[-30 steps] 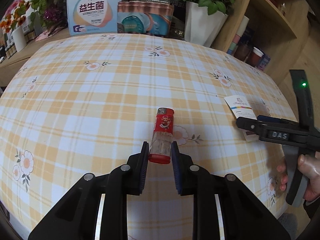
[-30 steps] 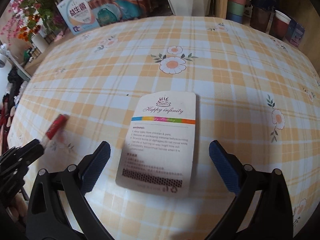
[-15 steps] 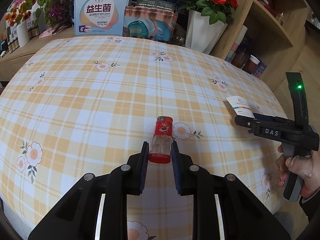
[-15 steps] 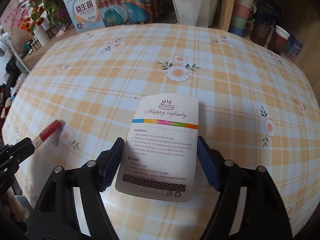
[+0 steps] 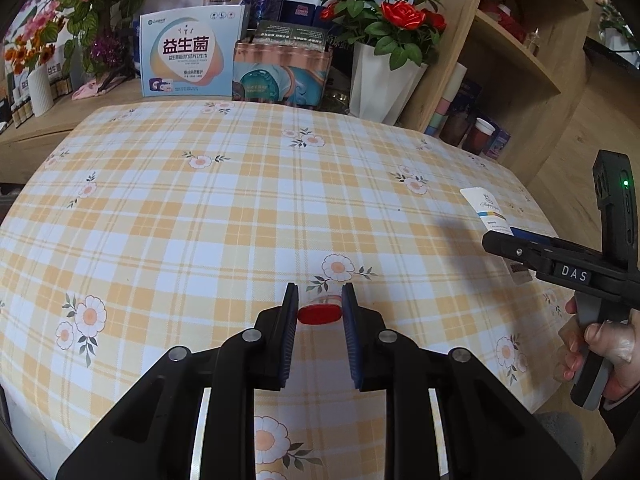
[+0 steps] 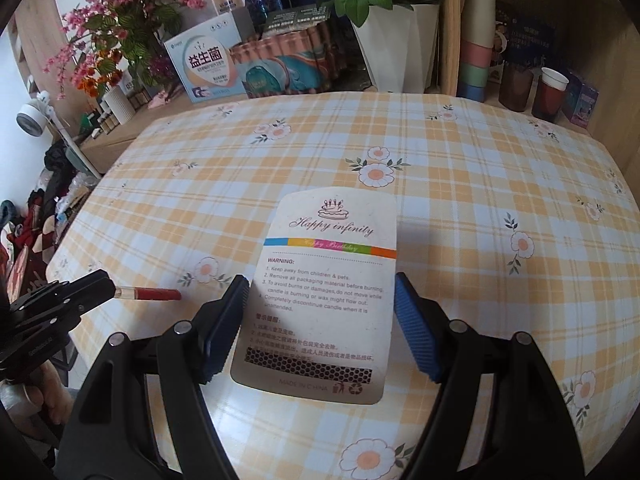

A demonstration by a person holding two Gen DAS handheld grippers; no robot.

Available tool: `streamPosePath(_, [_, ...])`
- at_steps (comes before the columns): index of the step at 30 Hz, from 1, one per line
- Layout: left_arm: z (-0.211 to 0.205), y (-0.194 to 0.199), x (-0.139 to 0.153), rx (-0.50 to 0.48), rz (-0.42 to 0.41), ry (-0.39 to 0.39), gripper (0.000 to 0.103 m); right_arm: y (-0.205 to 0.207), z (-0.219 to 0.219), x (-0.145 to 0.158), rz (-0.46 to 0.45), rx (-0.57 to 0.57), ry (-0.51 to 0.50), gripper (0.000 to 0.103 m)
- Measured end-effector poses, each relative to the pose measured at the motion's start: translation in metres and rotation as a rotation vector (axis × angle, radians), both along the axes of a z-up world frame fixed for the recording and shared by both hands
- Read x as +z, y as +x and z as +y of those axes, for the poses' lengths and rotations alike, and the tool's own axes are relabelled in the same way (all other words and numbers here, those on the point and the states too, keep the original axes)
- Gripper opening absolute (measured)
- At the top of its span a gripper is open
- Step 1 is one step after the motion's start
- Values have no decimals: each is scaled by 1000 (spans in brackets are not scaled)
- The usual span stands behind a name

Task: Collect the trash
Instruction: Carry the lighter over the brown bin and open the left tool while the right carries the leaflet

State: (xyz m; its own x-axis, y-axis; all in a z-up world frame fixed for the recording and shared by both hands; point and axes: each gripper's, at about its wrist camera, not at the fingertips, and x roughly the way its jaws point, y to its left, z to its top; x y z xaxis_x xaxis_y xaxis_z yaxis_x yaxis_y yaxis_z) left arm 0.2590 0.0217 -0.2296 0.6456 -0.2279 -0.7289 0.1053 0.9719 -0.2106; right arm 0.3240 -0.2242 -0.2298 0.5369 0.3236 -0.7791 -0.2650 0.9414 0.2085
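Observation:
My left gripper (image 5: 319, 315) is shut on a red lighter (image 5: 319, 314), seen end-on between its pads and lifted off the checked tablecloth (image 5: 240, 208). The lighter also shows in the right wrist view (image 6: 150, 293), sticking out of the left gripper (image 6: 106, 286). My right gripper (image 6: 320, 312) is shut on a white "Happy infinity" candle packaging card (image 6: 320, 292), its blue pads (image 6: 224, 320) pressing the card's two side edges. The card (image 5: 490, 212) and right gripper (image 5: 496, 242) show at the right in the left wrist view, held above the table.
Behind the table stand a blue-white box (image 5: 188, 58), a pack of cans (image 5: 280, 76), a white vase of red roses (image 5: 384, 80) and pink flowers (image 6: 112, 20). A wooden shelf (image 5: 520, 56) with cups (image 6: 552, 92) is at the right.
Both grippers have lifted with their loads: the lighter has tipped end-on toward the left camera, and the right jaws have closed from wide open onto the card and raised it.

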Motion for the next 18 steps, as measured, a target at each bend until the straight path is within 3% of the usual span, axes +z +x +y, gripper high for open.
streamPosePath(18, [0, -43, 57, -51, -60, 1, 21, -53, -5, 42, -69, 0, 64, 73])
